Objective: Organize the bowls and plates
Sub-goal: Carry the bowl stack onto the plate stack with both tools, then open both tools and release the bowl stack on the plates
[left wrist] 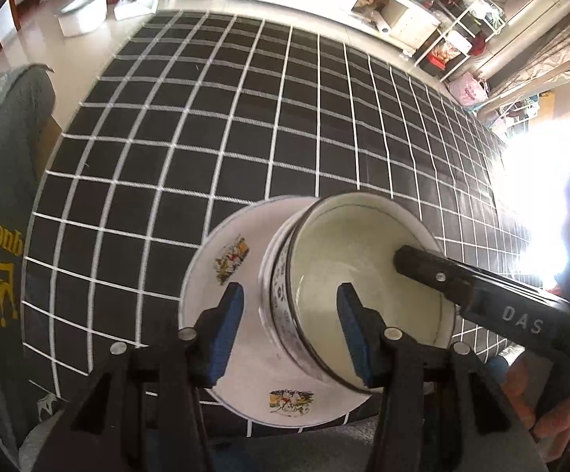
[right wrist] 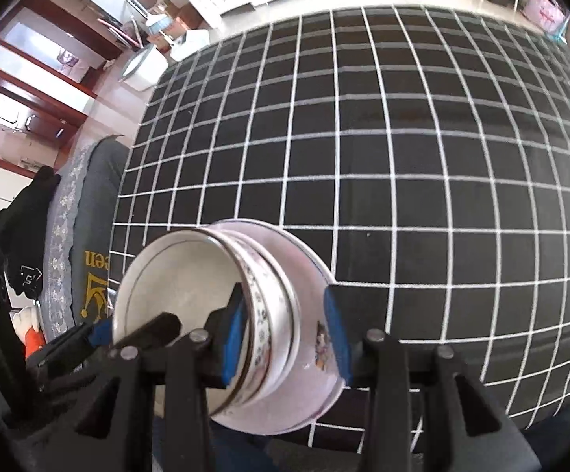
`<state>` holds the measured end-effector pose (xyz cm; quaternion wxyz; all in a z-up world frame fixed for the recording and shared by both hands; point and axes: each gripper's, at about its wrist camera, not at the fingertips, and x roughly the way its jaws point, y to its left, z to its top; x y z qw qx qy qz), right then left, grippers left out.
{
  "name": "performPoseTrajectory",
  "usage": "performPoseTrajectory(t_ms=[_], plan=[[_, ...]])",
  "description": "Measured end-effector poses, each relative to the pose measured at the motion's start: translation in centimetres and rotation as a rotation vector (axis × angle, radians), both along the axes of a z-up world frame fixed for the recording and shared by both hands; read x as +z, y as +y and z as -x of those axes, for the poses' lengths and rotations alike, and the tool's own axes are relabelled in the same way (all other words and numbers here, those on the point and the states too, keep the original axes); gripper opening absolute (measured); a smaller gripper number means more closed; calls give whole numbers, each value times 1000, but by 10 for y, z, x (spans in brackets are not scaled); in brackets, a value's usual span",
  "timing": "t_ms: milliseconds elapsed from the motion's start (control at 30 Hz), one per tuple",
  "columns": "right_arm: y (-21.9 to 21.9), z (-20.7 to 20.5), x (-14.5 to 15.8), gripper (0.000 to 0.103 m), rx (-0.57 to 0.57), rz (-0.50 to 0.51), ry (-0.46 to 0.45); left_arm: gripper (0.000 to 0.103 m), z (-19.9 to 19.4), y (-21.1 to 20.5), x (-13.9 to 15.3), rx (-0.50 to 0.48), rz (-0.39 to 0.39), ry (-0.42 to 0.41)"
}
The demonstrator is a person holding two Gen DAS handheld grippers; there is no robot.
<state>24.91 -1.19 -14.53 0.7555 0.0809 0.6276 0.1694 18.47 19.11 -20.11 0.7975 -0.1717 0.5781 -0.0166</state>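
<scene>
Bowl [left wrist: 367, 275] on plate [left wrist: 222, 275], both tools [left wrist: 291, 334] gripping rims

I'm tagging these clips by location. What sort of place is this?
Most likely a lived-in home room, not a lab. A black checked tablecloth covers the table, cluttered white storage shelves line the far wall, and red wooden doors open off the tiled floor.

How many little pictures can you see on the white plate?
2. One picture is on the plate's far left side, the other near its front edge. The bowl may hide more.
</scene>
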Motion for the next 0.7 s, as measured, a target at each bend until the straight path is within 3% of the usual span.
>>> performPoseTrajectory(t_ms=[133, 400, 500, 700], plan=[[-7, 10, 21, 44, 0, -14, -59, 47, 12, 1, 25, 31, 7, -73], [-24, 47, 76, 44, 15, 7, -255, 47, 50, -30, 93, -5, -155, -302], [-33, 63, 92, 44, 15, 21, -319, 47, 65, -47, 110, -68, -165, -380], [-54, 90, 118, 44, -16, 24, -422, 47, 92, -63, 126, -54, -246, -445]])
